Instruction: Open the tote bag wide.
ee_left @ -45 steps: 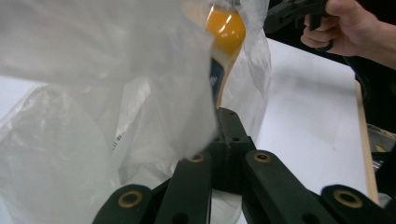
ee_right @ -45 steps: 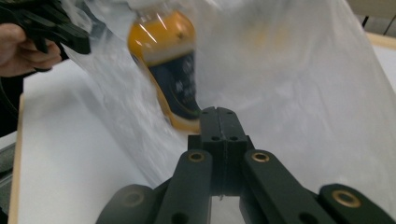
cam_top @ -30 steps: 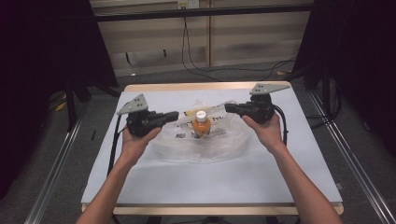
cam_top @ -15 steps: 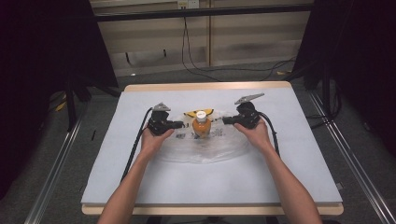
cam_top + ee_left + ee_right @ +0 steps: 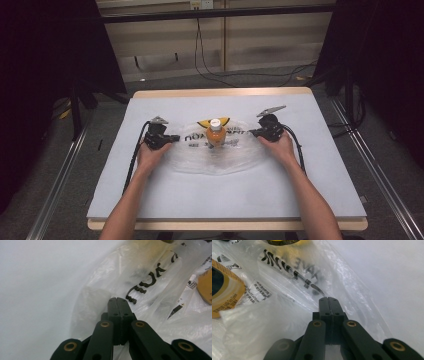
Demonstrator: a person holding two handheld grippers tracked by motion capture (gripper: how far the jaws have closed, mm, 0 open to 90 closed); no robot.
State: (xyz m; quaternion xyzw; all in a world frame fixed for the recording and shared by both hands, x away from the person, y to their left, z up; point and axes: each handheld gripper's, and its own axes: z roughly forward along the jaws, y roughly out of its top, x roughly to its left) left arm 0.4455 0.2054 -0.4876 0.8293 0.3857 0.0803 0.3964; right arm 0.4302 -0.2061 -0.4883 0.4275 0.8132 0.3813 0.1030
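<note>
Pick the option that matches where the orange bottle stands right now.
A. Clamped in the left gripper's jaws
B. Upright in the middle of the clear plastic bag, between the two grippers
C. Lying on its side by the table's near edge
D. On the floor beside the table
B: the orange bottle stands upright amid the clear plastic bag, with the left gripper and right gripper at either side.
</note>
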